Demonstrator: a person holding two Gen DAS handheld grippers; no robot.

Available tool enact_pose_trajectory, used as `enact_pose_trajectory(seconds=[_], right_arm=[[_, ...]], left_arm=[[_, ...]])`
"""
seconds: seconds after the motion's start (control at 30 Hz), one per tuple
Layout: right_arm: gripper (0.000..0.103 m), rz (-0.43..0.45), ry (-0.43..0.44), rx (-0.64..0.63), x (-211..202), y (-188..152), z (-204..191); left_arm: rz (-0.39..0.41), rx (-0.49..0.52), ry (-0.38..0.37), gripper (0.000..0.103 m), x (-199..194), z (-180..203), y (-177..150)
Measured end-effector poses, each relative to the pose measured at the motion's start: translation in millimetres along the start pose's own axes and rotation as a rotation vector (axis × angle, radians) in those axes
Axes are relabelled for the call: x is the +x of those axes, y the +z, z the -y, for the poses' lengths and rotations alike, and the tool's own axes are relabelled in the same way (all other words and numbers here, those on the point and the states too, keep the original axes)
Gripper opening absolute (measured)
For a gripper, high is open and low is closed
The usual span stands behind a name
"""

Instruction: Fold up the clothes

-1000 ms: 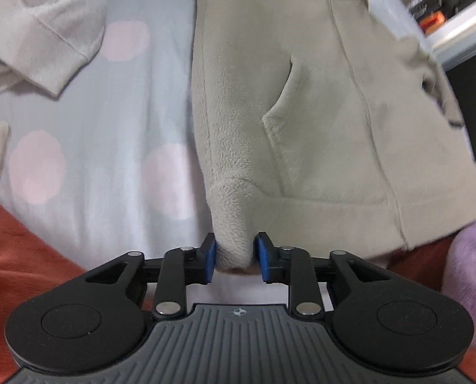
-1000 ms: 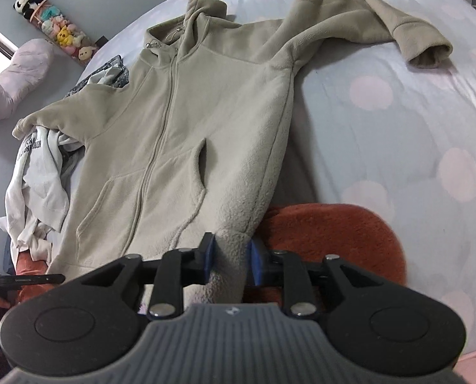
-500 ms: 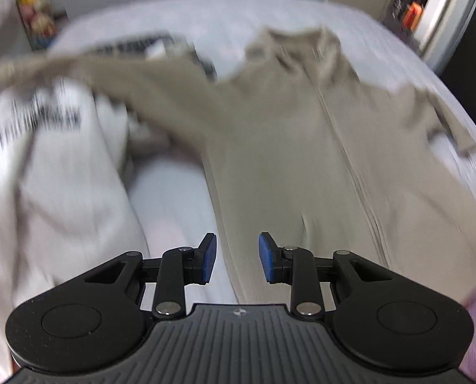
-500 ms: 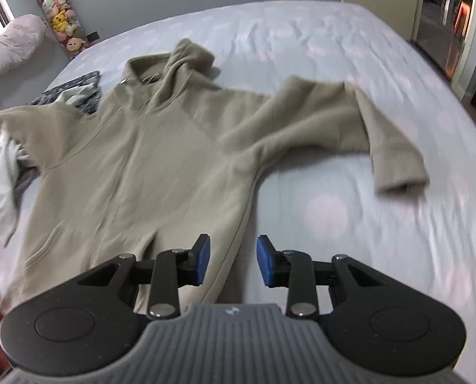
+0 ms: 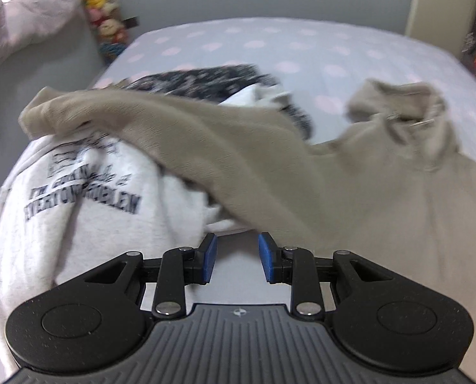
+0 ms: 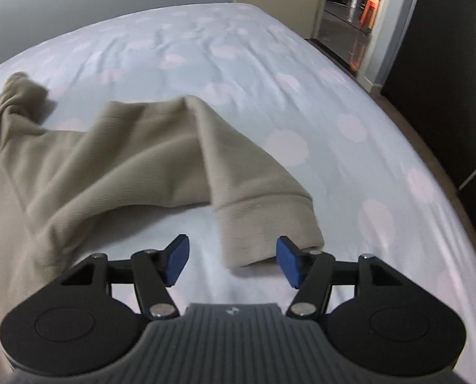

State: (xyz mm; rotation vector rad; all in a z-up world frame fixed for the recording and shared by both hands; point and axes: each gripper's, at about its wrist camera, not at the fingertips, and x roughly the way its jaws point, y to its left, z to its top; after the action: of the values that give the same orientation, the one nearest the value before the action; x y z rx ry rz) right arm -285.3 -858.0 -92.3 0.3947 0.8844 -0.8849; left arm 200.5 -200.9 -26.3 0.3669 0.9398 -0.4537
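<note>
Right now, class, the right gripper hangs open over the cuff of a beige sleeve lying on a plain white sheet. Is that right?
Not quite. The sheet is pale blue with pink dots, not plain white, as the right wrist view shows. The rest holds: the right gripper hangs open over the cuff of the beige sleeve.

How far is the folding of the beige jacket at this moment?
Done: the beige jacket lies spread out, front up, on the bed. In hand: nothing is gripped. The right hand-held gripper has just been opening and stands open at the sleeve cuff, pads not pressing. The left hand-held gripper is open and empty near the other sleeve, which lies over a white sweatshirt. Left: no fold is visible yet.
</note>
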Motion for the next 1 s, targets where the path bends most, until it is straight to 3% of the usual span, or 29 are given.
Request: enact_pose_trajectory(seconds=[0.3, 0.4, 0.47, 0.5, 0.53, 0.63, 0.9, 1.0], right_arm=[[0.081, 0.144, -0.150, -0.232, 37, -35, -28], [0.081, 0.131, -0.212, -0.351, 56, -44, -40], [0.069, 0.126, -0.244, -0.398, 67, -49, -41], [0.044, 0.128, -0.245, -0.395, 66, -49, -39], [0.032, 0.130, -0.243, -0.386, 65, -49, -35], [0.016, 0.172, -0.233, -0.326, 44, -40, -21], [0.014, 0.317, -0.150, -0.011, -66, 23, 61], [0.013, 0.285, -0.144, 0.121, -86, 49, 97]], left_arm=[[-0.083, 0.002, 0.078, 0.027, 27, 0, -3], [-0.082, 0.053, 0.117, 0.027, 28, 9, -2], [-0.089, 0.082, 0.144, 0.027, 28, 14, -3], [-0.093, 0.092, 0.151, 0.027, 28, 16, -4], [-0.093, 0.093, 0.149, 0.027, 26, 17, -5], [-0.087, 0.092, 0.145, 0.027, 22, 17, -8], [-0.073, 0.049, 0.129, 0.027, 16, 13, -12], [-0.060, 0.043, 0.122, 0.027, 10, 13, -14]])
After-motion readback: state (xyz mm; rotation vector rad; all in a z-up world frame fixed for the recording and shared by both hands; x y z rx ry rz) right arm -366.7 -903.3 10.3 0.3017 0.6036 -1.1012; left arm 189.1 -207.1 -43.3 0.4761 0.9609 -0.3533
